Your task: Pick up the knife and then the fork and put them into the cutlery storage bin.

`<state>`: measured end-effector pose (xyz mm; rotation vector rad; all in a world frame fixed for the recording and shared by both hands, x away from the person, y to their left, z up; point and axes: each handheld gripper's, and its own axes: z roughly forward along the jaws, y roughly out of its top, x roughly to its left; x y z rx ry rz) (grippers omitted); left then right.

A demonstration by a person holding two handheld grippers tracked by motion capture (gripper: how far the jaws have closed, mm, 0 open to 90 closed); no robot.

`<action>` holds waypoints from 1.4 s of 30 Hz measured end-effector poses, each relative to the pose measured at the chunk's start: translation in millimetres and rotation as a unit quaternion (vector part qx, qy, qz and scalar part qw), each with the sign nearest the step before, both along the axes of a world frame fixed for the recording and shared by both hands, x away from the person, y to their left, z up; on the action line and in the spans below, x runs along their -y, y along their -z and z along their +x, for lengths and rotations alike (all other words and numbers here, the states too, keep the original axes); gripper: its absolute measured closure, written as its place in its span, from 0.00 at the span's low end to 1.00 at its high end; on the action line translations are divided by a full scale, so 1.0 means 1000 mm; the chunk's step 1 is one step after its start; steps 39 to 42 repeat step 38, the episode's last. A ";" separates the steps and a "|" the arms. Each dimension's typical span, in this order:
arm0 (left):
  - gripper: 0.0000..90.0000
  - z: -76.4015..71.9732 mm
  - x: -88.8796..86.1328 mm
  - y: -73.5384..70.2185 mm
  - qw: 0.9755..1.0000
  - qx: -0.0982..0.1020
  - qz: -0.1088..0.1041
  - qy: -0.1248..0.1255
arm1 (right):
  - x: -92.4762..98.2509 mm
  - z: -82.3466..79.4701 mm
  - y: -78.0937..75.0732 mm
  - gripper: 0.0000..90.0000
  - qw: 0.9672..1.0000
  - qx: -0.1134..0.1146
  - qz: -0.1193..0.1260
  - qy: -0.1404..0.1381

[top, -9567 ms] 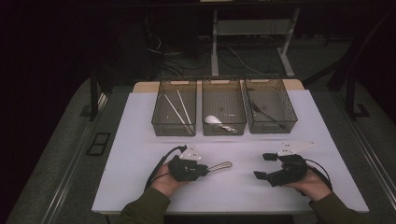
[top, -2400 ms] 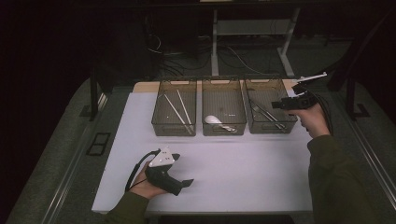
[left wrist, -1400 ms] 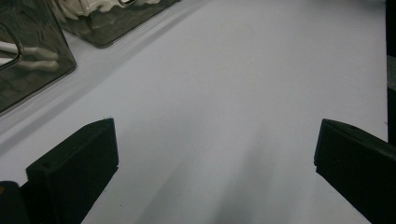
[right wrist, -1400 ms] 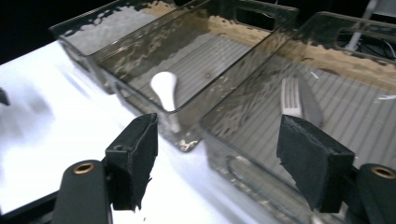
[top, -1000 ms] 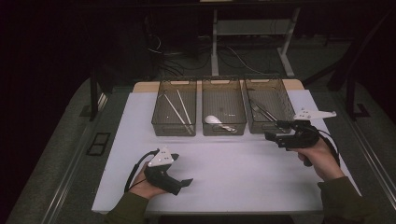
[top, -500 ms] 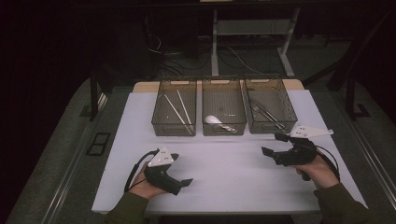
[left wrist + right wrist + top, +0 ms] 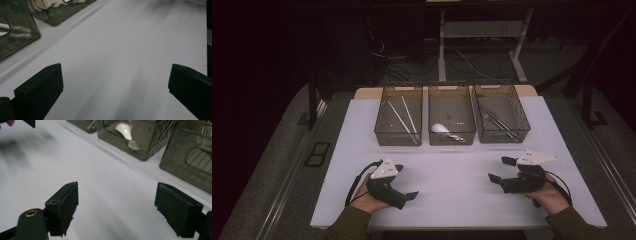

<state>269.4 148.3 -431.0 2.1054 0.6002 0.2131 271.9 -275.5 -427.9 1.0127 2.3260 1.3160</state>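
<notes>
Both grippers were held low over the white worktop, jaws spread, nothing pinched.

From the high view, the left gripper (image 7: 404, 181) was seen near the worktop's (image 7: 452, 170) front edge and the right gripper (image 7: 500, 170) well apart at the other side; three mesh bins were lined up behind, with chopsticks (image 7: 402, 119) in the left bin (image 7: 397, 114), a white spoon (image 7: 443, 129) in the middle bin (image 7: 451, 113) and forks (image 7: 498, 122) in the right bin (image 7: 502, 111). In the left gripper view, the jaws were parted wide over bare worktop. In the right gripper view, the jaws were likewise spread, with the spoon's bin ahead.
</notes>
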 end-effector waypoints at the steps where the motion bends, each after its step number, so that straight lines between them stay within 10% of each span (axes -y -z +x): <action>1: 0.00 0.000 0.000 0.000 1.000 0.000 -0.001 0.000 | 0.000 -0.001 0.002 0.21 1.000 -0.001 -0.003 -0.001; 42: 0.00 0.001 -0.001 0.001 1.000 -0.001 -0.001 0.002 | 0.017 -0.019 0.012 0.20 1.000 -0.002 -0.009 0.007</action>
